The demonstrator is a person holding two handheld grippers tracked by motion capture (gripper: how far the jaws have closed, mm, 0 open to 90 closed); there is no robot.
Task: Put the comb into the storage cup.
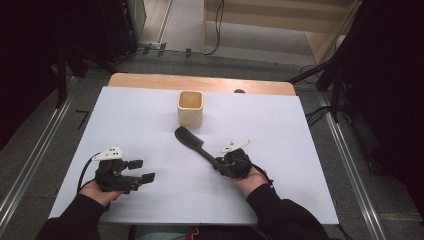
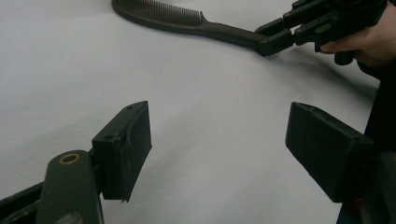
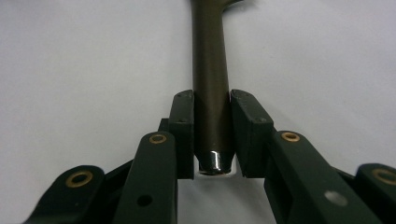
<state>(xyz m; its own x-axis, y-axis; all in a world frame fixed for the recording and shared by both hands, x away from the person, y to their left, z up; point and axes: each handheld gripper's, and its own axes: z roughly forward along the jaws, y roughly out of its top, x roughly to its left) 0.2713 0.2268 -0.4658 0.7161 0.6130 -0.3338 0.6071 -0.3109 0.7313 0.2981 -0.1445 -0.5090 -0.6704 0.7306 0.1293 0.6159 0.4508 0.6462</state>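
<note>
Right tongs (image 1: 218, 165) are pinching the comb (image 1: 192, 142) by the end of its handle. In the right gripper view both jaws sit flush against the handle (image 3: 211, 93), one on each side, with the glossy butt end poking out just behind the pads. The comb lies flat on the desk (image 1: 280, 140), near the middle, handle pointing toward the person's right hand (image 1: 250, 176) and the toothed head angled away toward the cup (image 1: 190, 107). Head is near the cup but not touching it.

Left tongs (image 1: 141, 170) are spread wide with nothing between the jaws. In the left gripper view the two pads (image 2: 133, 140) stand well apart over bare white surface. That view also has the comb (image 2: 187, 21) farther off, teeth facing up-frame, with the right tongs (image 2: 273, 39) clamped on its handle end.

Left hand (image 1: 97, 192) holds its gripper low at the near left of the desk, well apart from the comb. Cup is a small wooden square one, upright, open top, toward the far edge. White sheet covers most of the desk; bare wood strip along the far edge.
</note>
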